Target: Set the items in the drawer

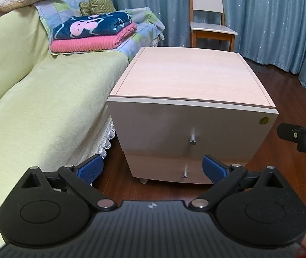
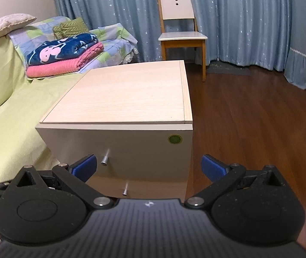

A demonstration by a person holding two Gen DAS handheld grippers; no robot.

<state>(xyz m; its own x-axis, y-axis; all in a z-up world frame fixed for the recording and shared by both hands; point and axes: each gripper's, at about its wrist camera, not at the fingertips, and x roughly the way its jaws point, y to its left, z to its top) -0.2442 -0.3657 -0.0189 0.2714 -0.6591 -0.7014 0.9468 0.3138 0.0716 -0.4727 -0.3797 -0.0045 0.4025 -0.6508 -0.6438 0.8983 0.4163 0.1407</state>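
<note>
A pale wooden nightstand (image 1: 187,79) (image 2: 127,99) stands on the floor beside the sofa, both drawers shut. Its upper drawer has a metal knob (image 1: 192,139) (image 2: 105,160); the lower drawer has a second knob (image 1: 184,173) (image 2: 124,190). Folded blankets, a navy one (image 1: 92,24) (image 2: 62,47) on a pink one (image 1: 92,40) (image 2: 65,64), lie on the sofa. My left gripper (image 1: 153,168) is open and empty in front of the lower drawer. My right gripper (image 2: 148,167) is open and empty, with its left pad (image 2: 85,165) just left of the upper knob.
A green-covered sofa (image 1: 34,99) (image 2: 2,99) runs along the left, with cushions at its far end. A white chair (image 1: 208,21) (image 2: 181,30) stands before blue curtains. Dark wooden floor (image 2: 249,118) spreads to the right. The right gripper's body (image 1: 303,138) shows at the left view's right edge.
</note>
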